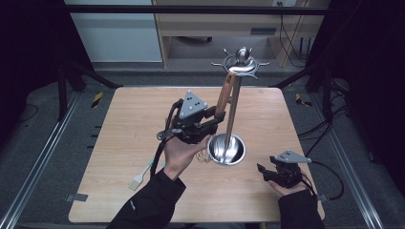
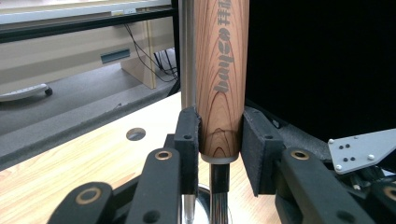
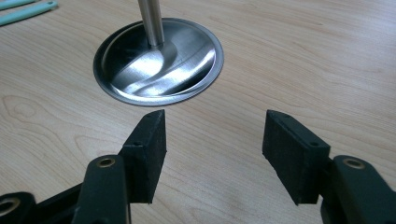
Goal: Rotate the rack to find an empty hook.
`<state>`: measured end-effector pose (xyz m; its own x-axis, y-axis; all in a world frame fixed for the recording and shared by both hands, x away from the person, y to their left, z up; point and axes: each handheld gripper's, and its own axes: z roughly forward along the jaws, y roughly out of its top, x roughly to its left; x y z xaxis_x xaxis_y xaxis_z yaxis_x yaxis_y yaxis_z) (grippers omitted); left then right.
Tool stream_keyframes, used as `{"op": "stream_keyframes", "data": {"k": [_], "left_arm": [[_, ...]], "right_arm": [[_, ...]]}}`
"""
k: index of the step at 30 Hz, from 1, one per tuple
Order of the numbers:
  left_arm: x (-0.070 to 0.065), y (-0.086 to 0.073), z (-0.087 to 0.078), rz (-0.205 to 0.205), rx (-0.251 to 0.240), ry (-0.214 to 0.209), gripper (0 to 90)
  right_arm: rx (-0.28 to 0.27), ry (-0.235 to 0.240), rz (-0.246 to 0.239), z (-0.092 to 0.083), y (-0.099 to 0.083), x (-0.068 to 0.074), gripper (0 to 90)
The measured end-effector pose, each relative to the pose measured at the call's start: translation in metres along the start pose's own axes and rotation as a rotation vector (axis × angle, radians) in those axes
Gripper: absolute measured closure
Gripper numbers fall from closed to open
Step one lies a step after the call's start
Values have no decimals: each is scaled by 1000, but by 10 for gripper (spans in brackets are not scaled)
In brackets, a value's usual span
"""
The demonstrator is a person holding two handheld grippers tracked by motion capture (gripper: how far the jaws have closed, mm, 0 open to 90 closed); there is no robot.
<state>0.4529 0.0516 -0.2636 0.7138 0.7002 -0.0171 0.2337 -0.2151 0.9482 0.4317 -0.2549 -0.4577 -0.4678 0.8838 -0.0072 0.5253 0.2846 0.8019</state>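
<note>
Woodgrain with printed lettering runs down the round utensil handle (image 2: 219, 93), which hangs from a hook of the polished steel utensil stand (image 1: 232, 102) beside its slim pole, its lower end clamped between the matte black pads of the left tool (image 1: 215, 116). The stand's round, mirror-bright base dish (image 3: 159, 63) sits on the pale wooden tabletop (image 1: 119, 124) with just the pole rising from it. The right tool (image 3: 212, 133) rests low near that dish, jaws spread wide around nothing.
</note>
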Motion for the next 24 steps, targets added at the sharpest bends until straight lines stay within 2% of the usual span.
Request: {"op": "stream_keyframes", "data": {"k": [6, 24], "left_arm": [[0, -3, 3, -1, -13, 10, 689], [3, -10, 12, 6, -44, 4, 687]], "right_arm": [[-1, -1, -3, 0, 0, 0, 398], [0, -1, -1, 1, 0, 0, 396]]}}
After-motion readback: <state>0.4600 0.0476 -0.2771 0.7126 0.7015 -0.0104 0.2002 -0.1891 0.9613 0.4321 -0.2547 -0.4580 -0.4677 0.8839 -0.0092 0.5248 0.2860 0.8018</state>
